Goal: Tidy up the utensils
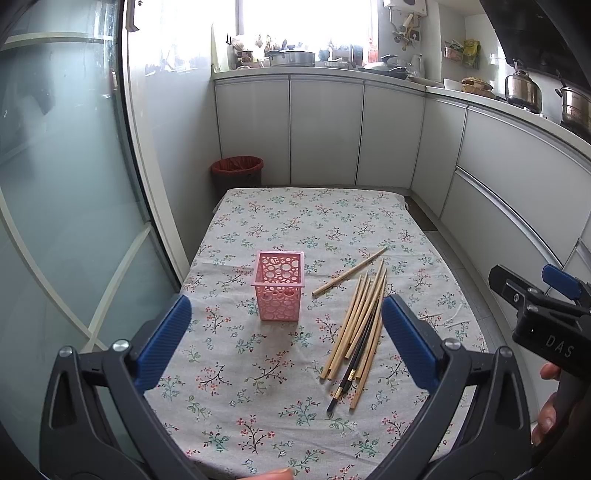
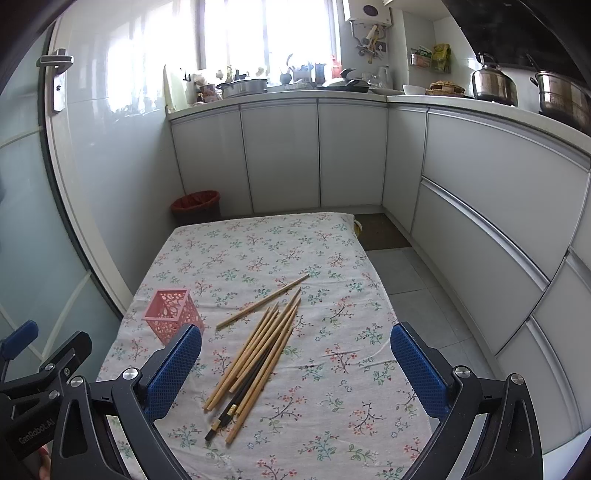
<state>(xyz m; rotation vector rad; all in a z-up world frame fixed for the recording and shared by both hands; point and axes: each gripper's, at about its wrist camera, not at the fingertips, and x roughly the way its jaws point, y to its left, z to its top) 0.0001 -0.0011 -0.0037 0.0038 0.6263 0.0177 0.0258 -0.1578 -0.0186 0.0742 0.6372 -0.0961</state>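
Floral-clothed surface [image 1: 258,369] ahead of both spread, empty tongs carries light, stiff chopsticks [image 2: 255,354] (slippery; pinch mid-length) right of a pink holder [image 1: 279,286].

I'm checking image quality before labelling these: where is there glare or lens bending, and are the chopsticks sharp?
Left wrist view: the window is blown out white, cabinet edges bow with the fisheye, and the chopsticks are sharp. Right wrist view: the same window glare, a sheen on the wall tiles, crisp chopsticks.
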